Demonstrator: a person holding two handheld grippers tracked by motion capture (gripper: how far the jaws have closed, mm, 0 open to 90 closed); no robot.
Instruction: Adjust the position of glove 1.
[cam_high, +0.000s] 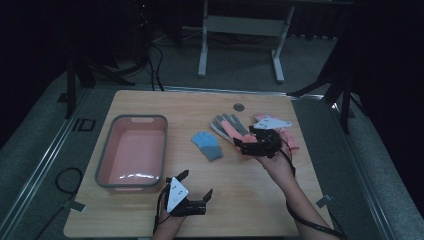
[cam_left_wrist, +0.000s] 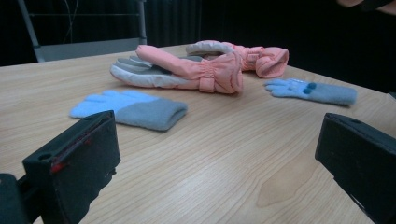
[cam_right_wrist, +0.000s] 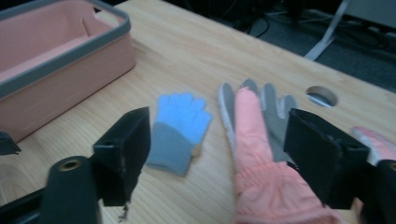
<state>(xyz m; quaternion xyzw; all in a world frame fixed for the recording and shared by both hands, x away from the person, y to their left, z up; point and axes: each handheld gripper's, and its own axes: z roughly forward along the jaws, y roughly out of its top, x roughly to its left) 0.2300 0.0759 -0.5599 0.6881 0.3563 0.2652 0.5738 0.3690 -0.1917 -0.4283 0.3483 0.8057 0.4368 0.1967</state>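
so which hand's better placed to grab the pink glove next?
Right, probably. The right tool hovers over the pink glove with jaws open around its cuff, not yet pressing. The left tool sits open near the table's front edge, beside the pink bin, farther from it.

Dim overhead light, slight blur

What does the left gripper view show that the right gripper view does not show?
Left gripper view alone: a second small blue knitted glove lying at the right, beyond the pink gloves. Right gripper view alone: the pink plastic tub with a grey rim and the round hole in the wooden table. Both share: the small blue knitted glove with a grey cuff and the pink padded glove with a grey palm on the wooden table.
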